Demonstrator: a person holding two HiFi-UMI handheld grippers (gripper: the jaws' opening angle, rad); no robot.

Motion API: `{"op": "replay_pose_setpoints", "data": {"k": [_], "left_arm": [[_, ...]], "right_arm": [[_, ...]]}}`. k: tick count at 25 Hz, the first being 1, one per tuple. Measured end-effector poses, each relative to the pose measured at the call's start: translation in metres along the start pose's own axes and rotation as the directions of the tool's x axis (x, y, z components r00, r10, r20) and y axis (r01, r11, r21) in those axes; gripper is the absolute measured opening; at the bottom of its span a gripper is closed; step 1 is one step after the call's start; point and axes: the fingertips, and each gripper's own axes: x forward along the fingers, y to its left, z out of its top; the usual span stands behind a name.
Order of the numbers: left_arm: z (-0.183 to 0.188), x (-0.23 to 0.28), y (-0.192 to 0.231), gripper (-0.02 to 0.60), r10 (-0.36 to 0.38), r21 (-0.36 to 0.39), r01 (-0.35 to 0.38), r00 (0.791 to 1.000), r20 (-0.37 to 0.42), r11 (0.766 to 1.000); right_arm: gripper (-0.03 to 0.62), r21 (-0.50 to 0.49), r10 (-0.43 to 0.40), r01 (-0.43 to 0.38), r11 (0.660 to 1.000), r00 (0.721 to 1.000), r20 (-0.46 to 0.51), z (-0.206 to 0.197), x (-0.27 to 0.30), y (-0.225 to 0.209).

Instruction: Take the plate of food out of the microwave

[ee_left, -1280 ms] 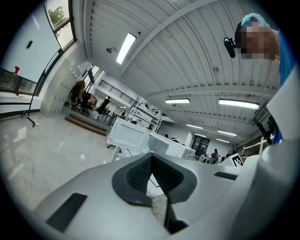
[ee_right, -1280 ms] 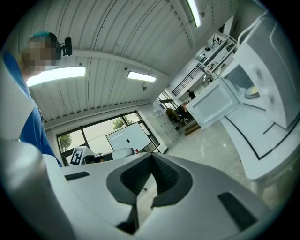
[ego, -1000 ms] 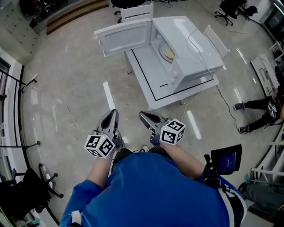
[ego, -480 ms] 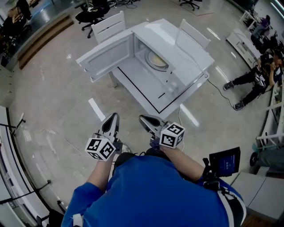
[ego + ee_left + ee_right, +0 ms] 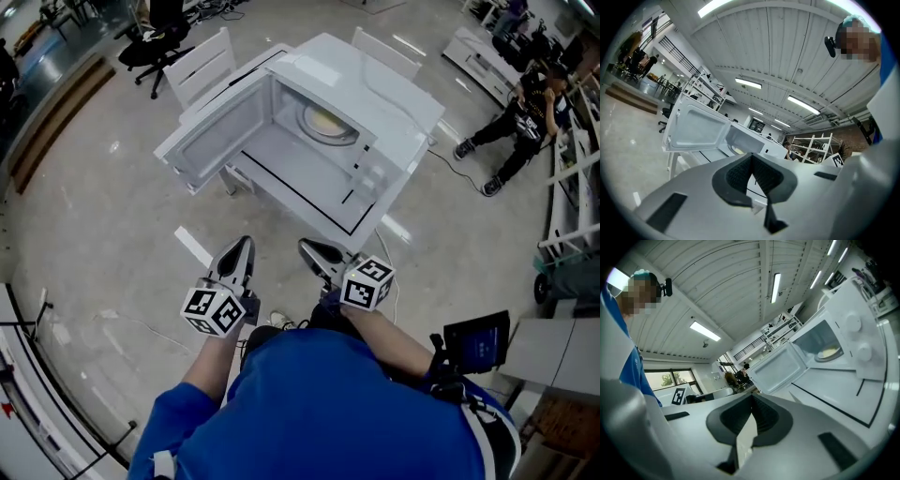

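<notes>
Here, the door of the microwave stands swung open to the left. Short of the microwave, the left gripper and the right gripper both have their jaws pressed together, with nothing between them. The plate of food sits inside the microwave's cavity, ahead of both grippers; the right looks slightly nearer.

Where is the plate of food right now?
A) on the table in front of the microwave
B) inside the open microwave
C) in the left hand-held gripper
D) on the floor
B: the plate of food lies inside the microwave, whose door stands open.
</notes>
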Motion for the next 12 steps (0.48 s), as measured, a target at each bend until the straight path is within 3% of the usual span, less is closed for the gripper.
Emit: {"op": "replay_pose_setpoints", "data": {"k": [12], "left_arm": [[-0.003, 0.088, 0.013, 0.009, -0.102, -0.027, 0.1, 0.991, -0.092, 0.995]], "right_arm": [[-0.008, 0.043, -0.089, 0.086, 0.995, 0.994, 0.062, 0.021, 0.013, -0.047]]}}
